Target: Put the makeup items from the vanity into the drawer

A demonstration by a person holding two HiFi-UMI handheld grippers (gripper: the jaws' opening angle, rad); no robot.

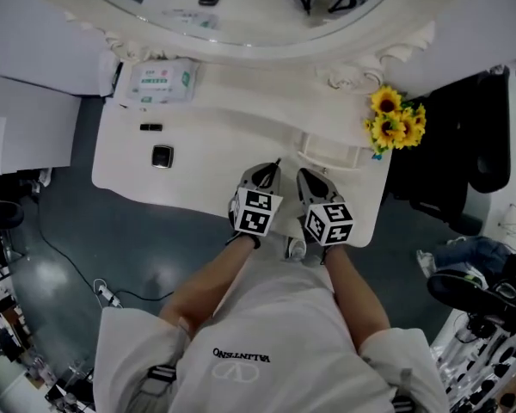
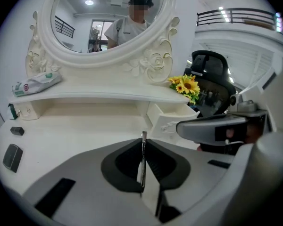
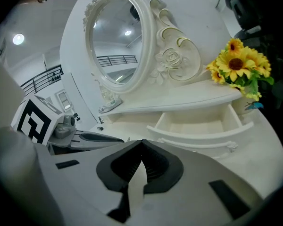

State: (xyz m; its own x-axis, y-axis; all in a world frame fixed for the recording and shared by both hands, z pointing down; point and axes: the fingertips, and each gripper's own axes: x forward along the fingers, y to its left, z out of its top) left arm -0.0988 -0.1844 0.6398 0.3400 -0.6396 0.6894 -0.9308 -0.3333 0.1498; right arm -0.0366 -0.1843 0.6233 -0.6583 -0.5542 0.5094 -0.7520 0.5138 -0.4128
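Note:
My left gripper is shut on a thin silver stick. The stick stands upright between the pads, and its tip pokes out just past them. Close on its right, my right gripper is shut with nothing in it. Both hover over the vanity's front edge, just short of the open white drawer, whose inside looks bare. A dark compact and a small black item lie on the left of the vanity top.
A tissue pack lies on the raised shelf under the oval mirror. Sunflowers stand at the shelf's right end. A black chair is to the right of the vanity.

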